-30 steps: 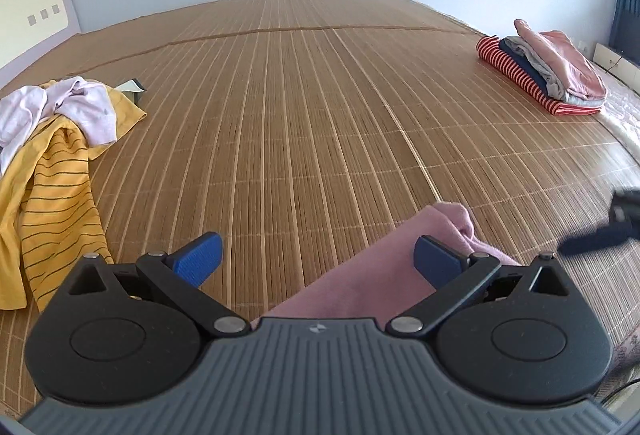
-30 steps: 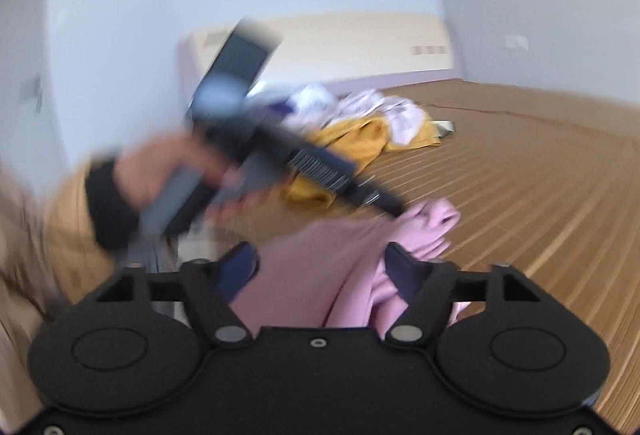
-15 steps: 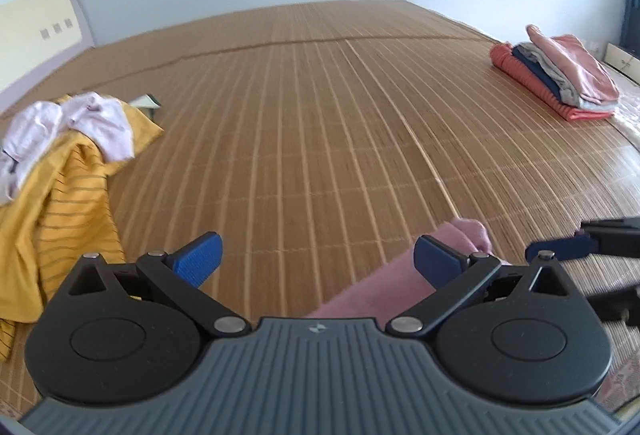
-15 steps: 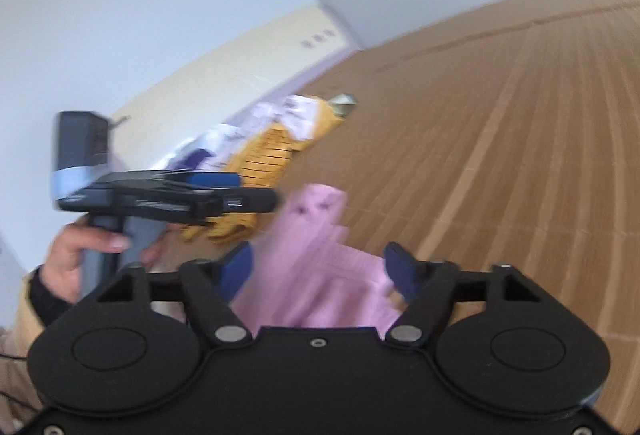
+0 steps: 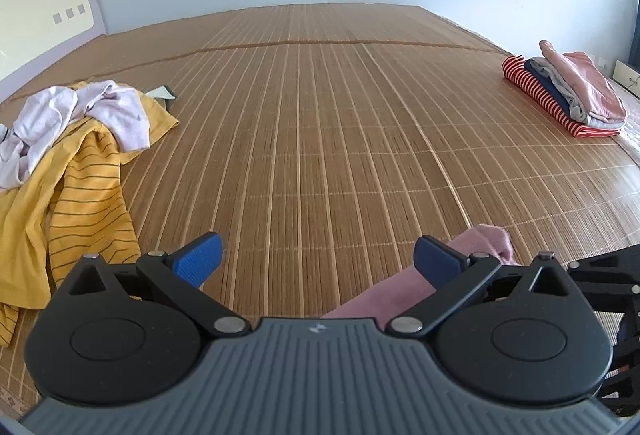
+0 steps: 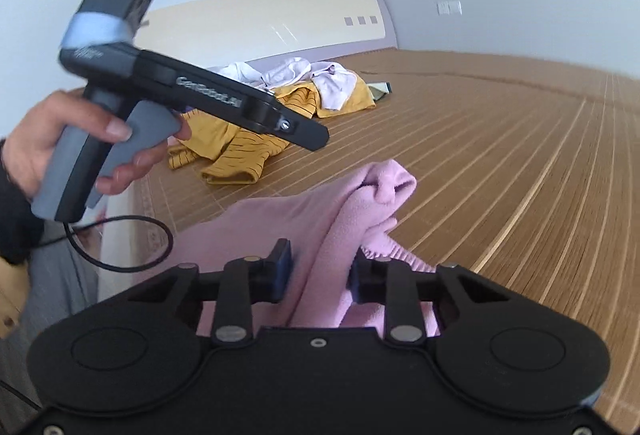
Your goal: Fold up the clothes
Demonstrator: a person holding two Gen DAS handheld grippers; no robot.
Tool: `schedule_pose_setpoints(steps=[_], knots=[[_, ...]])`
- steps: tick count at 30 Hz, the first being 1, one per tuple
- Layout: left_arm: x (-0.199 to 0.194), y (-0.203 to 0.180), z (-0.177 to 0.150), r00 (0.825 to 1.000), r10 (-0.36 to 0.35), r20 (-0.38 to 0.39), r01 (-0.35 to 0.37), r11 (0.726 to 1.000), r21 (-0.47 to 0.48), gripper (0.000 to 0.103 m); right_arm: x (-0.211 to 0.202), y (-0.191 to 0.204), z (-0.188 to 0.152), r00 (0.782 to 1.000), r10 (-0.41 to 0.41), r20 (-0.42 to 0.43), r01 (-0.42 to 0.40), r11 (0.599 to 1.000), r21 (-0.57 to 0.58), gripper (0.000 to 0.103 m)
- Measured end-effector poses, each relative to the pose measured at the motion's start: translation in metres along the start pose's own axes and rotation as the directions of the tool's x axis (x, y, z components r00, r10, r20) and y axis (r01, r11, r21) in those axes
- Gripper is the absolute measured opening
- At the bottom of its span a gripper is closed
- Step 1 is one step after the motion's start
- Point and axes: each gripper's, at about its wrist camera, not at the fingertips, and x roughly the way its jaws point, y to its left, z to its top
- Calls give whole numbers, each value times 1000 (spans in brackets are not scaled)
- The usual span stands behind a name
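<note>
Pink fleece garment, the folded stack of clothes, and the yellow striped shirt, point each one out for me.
pink fleece garment (image 6: 360,195), right wrist view, on its bunched upper fold.
folded stack of clothes (image 5: 560,95), left wrist view, on the middle of the pile.
yellow striped shirt (image 5: 88,203), left wrist view, on its striped front panel.

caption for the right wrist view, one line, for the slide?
Right gripper closing its jaws on a bunched pink fleece garment above the bamboo mat, the hand-held left gripper raised alongside.
</note>
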Motion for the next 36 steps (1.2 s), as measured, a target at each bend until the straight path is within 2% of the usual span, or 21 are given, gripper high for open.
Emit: schedule_pose_setpoints(steps=[3,5,8,9,11,14,17,18,19,22,24,26,29,33,34,36], knots=[[-3,2,0,1000,16,11,-16,1000,11,103,-5,12,-1,999,-46,9,46,997,-68,22],[-5,4,1,999,31,21,-31,999,14,103,-6,24,0,996,-81,43,86,987,-132,20],[-10,11,5,998,54,39,-54,999,-7,103,-17,45,-3,976,-180,120,206,941,-269,19],[-12,14,6,997,60,44,-59,998,-22,103,-21,52,-4,964,-213,159,254,914,-316,19],[-16,21,9,996,67,56,-65,997,-48,103,-31,69,-9,933,-273,236,353,830,-432,19],[-23,30,12,993,94,74,-89,993,-78,103,-40,88,-15,902,-310,301,430,716,-551,19],[-26,35,15,990,117,82,-110,990,-90,103,-47,109,-23,900,-295,320,435,640,-634,20],[-27,36,16,989,125,82,-118,989,-90,103,-48,115,-28,909,-274,313,416,621,-665,20],[-27,37,17,988,132,82,-125,988,-91,103,-50,121,-31,927,-239,288,374,629,-682,20],[-24,36,18,988,135,71,-129,987,-92,103,-53,129,-36,974,-123,190,221,696,-683,21],[-19,32,17,992,114,54,-110,991,-82,103,-54,133,-40,991,-54,123,124,725,-678,21],[-13,25,15,997,79,26,-77,995,-64,103,-54,127,-37,999,26,33,0,786,-618,24],[-3,13,9,999,33,-11,-34,999,-42,103,-51,111,-29,981,176,-78,-192,869,-457,31],[8,2,0,998,3,-60,-3,1000,-6,103,-52,93,-21,962,255,-98,-273,906,-324,38],[11,0,-2,998,3,-70,-2,1000,4,103,-55,88,-17,955,280,-93,-295,910,-290,44],[14,-3,-6,997,3,-82,-1,1000,20,103,-61,78,-6,945,321,-62,-327,921,-213,62]])
